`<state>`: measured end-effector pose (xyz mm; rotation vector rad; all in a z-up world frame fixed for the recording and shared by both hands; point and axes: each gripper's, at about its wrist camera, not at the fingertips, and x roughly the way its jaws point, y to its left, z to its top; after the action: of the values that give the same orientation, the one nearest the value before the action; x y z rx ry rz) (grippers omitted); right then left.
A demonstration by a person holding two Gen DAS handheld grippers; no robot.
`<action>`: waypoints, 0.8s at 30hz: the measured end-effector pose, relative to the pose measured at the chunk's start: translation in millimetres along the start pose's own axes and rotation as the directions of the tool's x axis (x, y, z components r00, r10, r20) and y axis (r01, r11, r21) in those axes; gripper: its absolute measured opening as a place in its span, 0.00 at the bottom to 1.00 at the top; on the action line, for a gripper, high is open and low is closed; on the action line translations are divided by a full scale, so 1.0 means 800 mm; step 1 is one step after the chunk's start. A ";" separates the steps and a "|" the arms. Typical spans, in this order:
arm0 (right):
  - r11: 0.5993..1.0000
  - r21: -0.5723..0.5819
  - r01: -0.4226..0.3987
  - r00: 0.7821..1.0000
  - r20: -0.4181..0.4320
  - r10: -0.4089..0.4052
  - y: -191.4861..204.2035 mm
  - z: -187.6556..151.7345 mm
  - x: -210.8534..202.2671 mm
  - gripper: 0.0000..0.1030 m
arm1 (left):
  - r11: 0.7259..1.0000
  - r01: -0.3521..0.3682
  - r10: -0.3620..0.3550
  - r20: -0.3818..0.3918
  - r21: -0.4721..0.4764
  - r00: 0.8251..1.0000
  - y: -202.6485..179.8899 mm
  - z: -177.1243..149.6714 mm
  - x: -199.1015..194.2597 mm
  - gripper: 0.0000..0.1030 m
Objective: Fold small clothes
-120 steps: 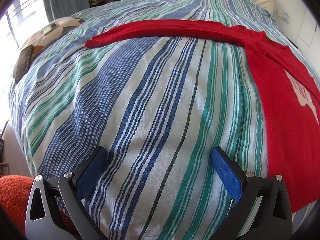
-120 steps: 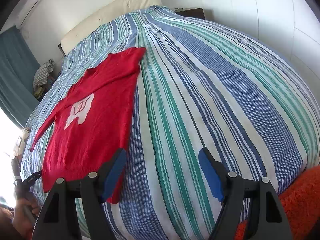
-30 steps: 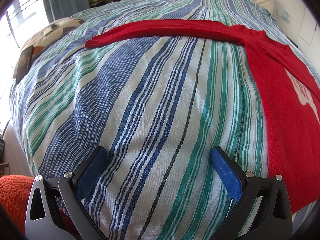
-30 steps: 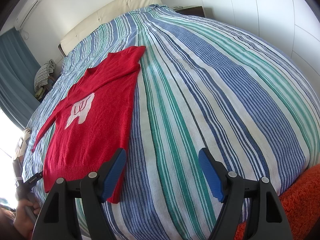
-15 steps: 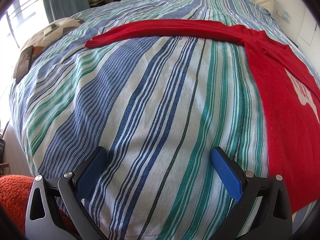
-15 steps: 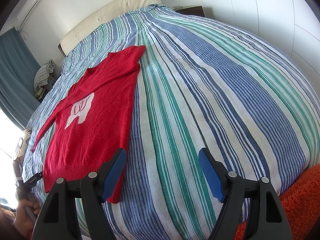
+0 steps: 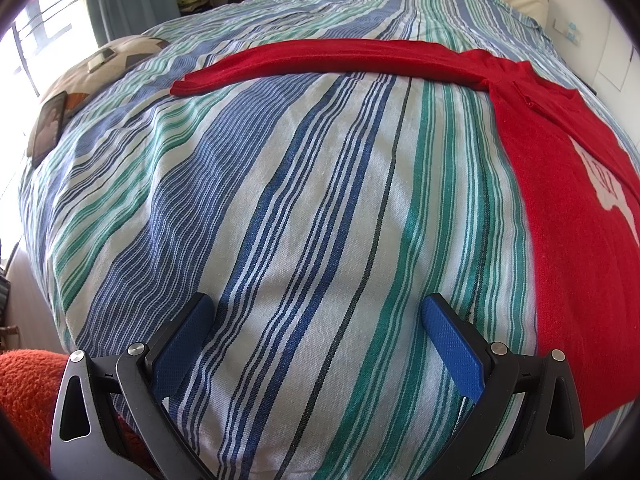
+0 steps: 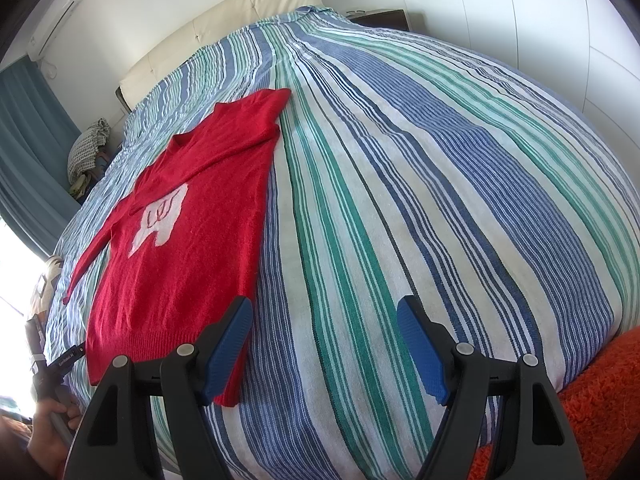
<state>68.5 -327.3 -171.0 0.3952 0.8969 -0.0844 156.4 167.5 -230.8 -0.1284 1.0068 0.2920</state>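
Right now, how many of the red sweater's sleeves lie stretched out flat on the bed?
1: the long sleeve of the red sweater reaches leftward across the striped bedspread; the other looks folded in.

A wide bed [image 8: 460,184] carries everything, spread with a bedcover [image 7: 280,208] striped in blue, green and white. A red sweater [image 8: 192,232] with a white motif lies flat on its left part, one sleeve [image 7: 320,56] stretched straight out to the left. Near the far left edge rests a patterned cushion [image 7: 120,56], with a dark phone or tablet [image 7: 50,128], possibly, lying beside it.
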 end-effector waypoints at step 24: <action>1.000 0.006 -0.001 1.000 -0.002 0.001 -0.001 -0.001 0.003 0.72 | 1.000 0.004 -0.004 -0.005 -0.001 1.000 0.000 0.001 -0.001 1.00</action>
<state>69.1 -327.8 -173.5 0.4017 0.8987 -0.0859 156.9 168.0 -229.8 -0.1326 1.0116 0.2884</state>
